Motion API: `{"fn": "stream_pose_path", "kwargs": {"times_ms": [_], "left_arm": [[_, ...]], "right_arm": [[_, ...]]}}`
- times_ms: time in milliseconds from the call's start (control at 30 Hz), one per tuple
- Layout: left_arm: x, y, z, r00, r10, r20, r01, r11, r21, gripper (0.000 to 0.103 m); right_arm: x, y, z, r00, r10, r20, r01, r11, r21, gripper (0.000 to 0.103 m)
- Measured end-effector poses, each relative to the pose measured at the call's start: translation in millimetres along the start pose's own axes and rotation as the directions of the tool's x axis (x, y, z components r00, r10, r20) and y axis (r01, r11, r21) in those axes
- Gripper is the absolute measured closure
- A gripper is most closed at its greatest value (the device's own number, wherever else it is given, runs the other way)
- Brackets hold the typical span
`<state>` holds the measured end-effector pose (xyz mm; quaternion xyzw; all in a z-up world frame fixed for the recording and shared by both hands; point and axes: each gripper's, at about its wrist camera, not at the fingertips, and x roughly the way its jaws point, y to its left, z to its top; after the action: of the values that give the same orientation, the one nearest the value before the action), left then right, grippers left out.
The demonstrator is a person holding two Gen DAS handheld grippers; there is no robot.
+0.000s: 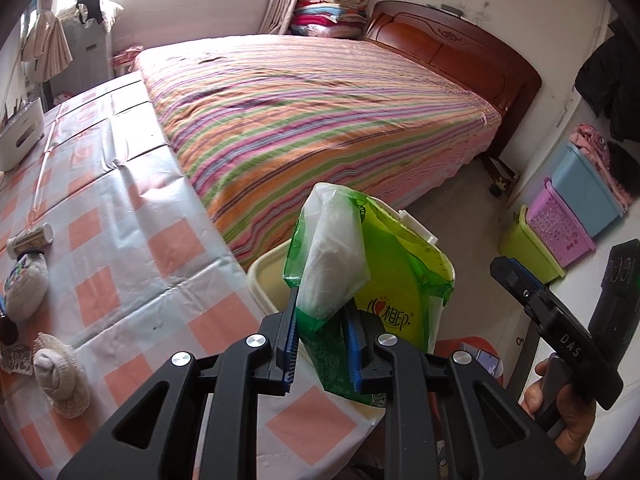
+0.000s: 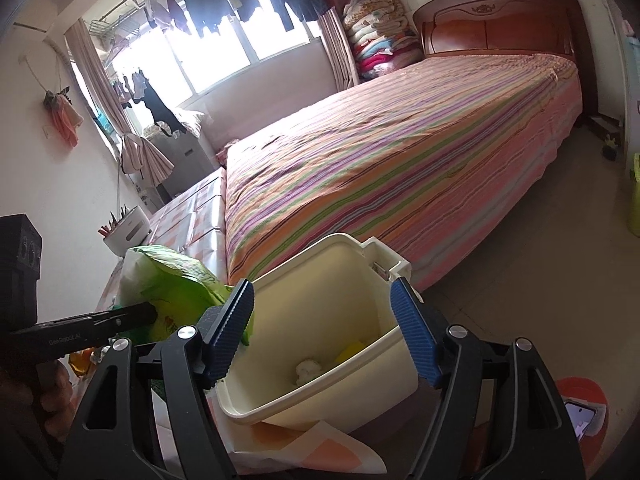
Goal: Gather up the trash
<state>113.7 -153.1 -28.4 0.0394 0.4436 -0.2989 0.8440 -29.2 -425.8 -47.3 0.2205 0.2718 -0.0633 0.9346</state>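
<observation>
My left gripper is shut on a green and yellow plastic wrapper with a crumpled clear bag. It holds them above the cream trash bin at the table's corner. In the right wrist view the wrapper hangs left of the bin, and the left gripper's finger is in front of it. My right gripper is open, its fingers on either side of the bin's opening. A white wad and a yellow scrap lie inside the bin.
A checked tablecloth covers the table, with small knitted items and a tube at its left. A striped bed lies beyond. Colored plastic crates stand at the right wall. A red stool with a phone is low right.
</observation>
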Motion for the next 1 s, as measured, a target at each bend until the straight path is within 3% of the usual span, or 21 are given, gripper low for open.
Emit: {"fn": "stream_pose_path", "kwargs": {"times_ms": [300, 333, 400, 467, 667, 1000], "left_arm": [[13, -19, -2, 1.0, -0.003, -0.019, 0.004, 0.999, 0.052, 0.08], [13, -19, -2, 1.0, 0.0, -0.02, 0.001, 0.999, 0.053, 0.071], [11, -19, -3, 1.0, 0.004, -0.009, -0.003, 0.999, 0.047, 0.044], [9, -18, -2, 1.0, 0.0, 0.007, -0.001, 0.999, 0.037, 0.033], [2, -12, -6, 1.0, 0.008, 0.017, -0.009, 0.999, 0.042, 0.031], [-37, 33, -30, 0.983, 0.162, 0.09, -0.161, 0.987, -0.023, 0.031]], "right_arm": [[-7, 1, 0, 1.0, -0.005, 0.007, 0.005, 1.0, 0.0, 0.032], [-7, 1, 0, 1.0, -0.005, 0.007, 0.005, 1.0, -0.001, 0.032], [-7, 3, 0, 1.0, -0.005, 0.007, 0.005, 1.0, -0.005, 0.032], [-7, 4, 0, 1.0, -0.003, 0.007, 0.003, 1.0, -0.008, 0.03], [-8, 15, 2, 1.0, 0.009, 0.006, -0.009, 1.0, -0.026, 0.028], [13, 64, -9, 0.993, 0.101, -0.064, -0.108, 0.989, -0.106, 0.025]]}}
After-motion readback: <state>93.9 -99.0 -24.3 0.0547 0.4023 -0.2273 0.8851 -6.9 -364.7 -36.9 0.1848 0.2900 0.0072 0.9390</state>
